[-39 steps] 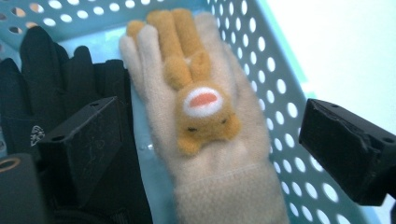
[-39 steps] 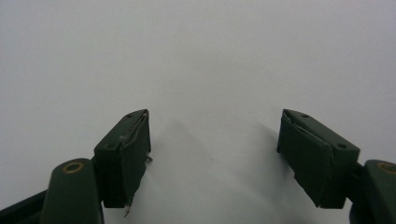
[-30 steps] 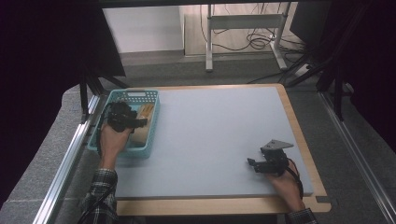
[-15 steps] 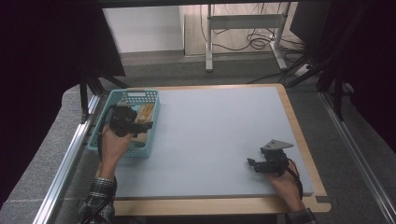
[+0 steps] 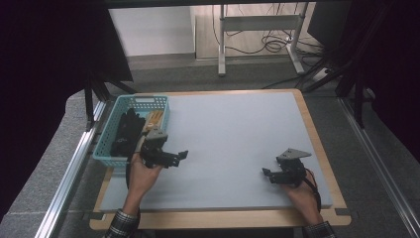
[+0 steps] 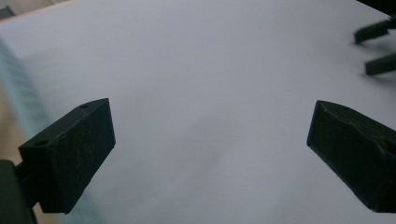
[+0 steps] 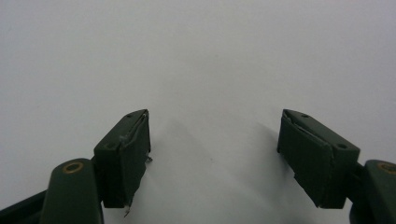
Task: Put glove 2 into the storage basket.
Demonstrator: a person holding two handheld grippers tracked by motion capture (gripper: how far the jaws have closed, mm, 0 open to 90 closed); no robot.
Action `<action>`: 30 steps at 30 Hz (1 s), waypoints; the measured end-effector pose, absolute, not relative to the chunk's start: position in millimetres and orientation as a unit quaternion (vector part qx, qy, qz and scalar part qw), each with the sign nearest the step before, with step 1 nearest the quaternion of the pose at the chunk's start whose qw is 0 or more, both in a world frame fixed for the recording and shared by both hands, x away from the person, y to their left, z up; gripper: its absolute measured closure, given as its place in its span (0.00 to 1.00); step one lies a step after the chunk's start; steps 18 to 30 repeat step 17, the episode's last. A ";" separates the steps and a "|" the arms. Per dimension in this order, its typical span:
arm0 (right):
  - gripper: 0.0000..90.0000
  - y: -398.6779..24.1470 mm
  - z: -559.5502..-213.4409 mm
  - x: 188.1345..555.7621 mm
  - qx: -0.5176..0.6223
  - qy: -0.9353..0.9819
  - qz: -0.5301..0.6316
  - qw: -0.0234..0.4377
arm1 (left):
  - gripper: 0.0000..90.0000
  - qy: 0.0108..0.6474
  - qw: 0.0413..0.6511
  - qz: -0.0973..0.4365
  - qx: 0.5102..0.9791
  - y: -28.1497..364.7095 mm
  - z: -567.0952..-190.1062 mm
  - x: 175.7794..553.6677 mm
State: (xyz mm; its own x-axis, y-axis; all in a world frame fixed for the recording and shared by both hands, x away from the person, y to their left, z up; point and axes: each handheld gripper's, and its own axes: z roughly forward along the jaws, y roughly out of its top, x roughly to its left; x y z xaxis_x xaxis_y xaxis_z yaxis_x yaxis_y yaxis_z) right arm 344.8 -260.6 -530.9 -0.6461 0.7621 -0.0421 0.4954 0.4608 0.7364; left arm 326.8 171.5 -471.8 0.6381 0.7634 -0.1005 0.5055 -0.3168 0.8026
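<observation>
My left gripper (image 5: pixel 179 157) hangs just off the near right corner of a teal basket (image 5: pixel 105 139), jaws pointing right over the grey mat (image 5: pixel 233 129). In the left gripper view its jaws (image 6: pixel 210 126) stand wide open with only bare mat between them. Near the mat's front right, my right gripper (image 5: pixel 267 176) points left, and its jaws (image 7: pixel 215 130) are open and empty just above the mat. The right gripper's fingertips (image 6: pixel 373 32) also appear at the top right of the left gripper view. Inside the basket lie a black object (image 5: pixel 126 131) and wooden pieces (image 5: pixel 154 119).
The mat lies on a wooden board (image 5: pixel 223 218) whose rim shows at the front and right. A metal rail (image 5: pixel 74 173) runs along the left side. Beyond the table stand a metal frame (image 5: pixel 257 29) and floor cables (image 5: pixel 272 47).
My left gripper has come out of the basket and moved right and nearer, over the mat, holding nothing. The right gripper has stayed put.
</observation>
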 end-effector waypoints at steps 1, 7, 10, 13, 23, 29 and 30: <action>0.28 -260.6 -530.9 344.8 0.377 0.834 0.357 0.187 | 0.02 0.393 0.428 0.149 0.800 166.9 -476.8 323.5; 0.28 -260.5 -531.0 344.8 0.377 0.834 0.357 0.187 | 0.01 0.377 0.401 0.140 0.823 143.9 -513.9 310.5; 0.28 -260.5 -530.9 344.7 0.377 0.834 0.357 0.187 | 0.00 0.377 0.369 0.135 0.838 136.3 -534.3 308.9; 0.28 -260.5 -530.9 344.7 0.377 0.834 0.357 0.187 | 0.00 0.383 0.345 0.134 0.846 132.5 -549.1 308.8; 0.28 -260.4 -531.2 344.5 0.377 0.834 0.357 0.187 | 0.00 0.387 0.361 0.132 0.838 135.1 -547.5 307.7; 0.28 -260.4 -531.2 344.5 0.377 0.834 0.357 0.187 | 0.00 0.387 0.361 0.132 0.838 135.1 -547.5 307.7; 0.28 -260.4 -531.2 344.5 0.377 0.834 0.357 0.187 | 0.00 0.387 0.361 0.132 0.838 135.1 -547.5 307.7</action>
